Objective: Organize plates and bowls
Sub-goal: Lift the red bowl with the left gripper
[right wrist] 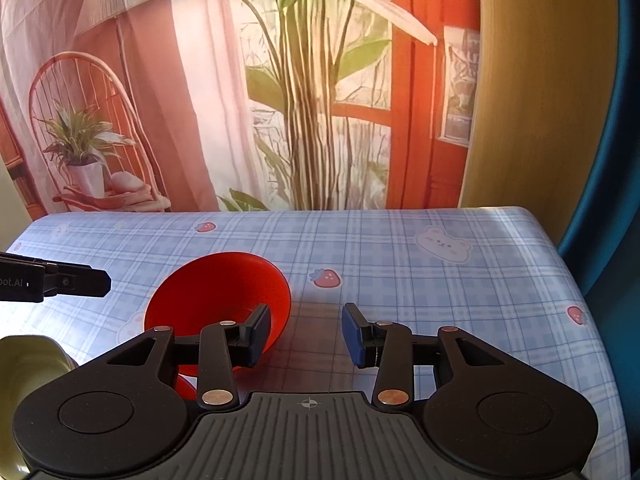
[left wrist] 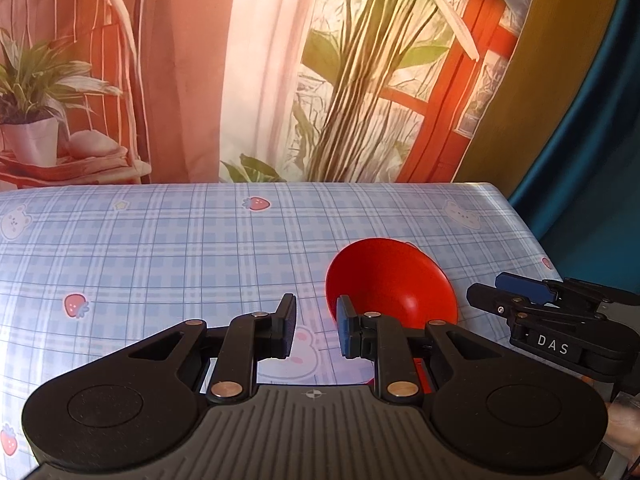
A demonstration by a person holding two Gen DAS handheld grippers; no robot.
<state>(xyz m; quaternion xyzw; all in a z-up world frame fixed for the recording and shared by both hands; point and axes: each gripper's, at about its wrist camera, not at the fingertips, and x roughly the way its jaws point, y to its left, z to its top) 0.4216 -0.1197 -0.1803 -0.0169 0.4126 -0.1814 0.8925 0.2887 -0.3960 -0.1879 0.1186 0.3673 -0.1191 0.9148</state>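
Note:
A red bowl (left wrist: 392,284) stands on the blue checked tablecloth (left wrist: 180,248), tilted toward me. In the left wrist view it lies just right of my left gripper (left wrist: 317,330), which is open and empty; its right finger overlaps the bowl's near rim. In the right wrist view the red bowl (right wrist: 218,292) sits left of centre. My right gripper (right wrist: 306,334) is open and empty, its left finger in front of the bowl's right side. A pale green bowl (right wrist: 28,364) shows at the lower left edge. A second red piece (right wrist: 186,386) peeks out below the bowl.
The right gripper (left wrist: 552,312) shows at the right in the left wrist view; the left gripper's fingers (right wrist: 76,280) show at the left in the right wrist view. The table's far edge (right wrist: 280,212) meets a printed backdrop. Its right edge (right wrist: 576,280) drops beside a blue curtain.

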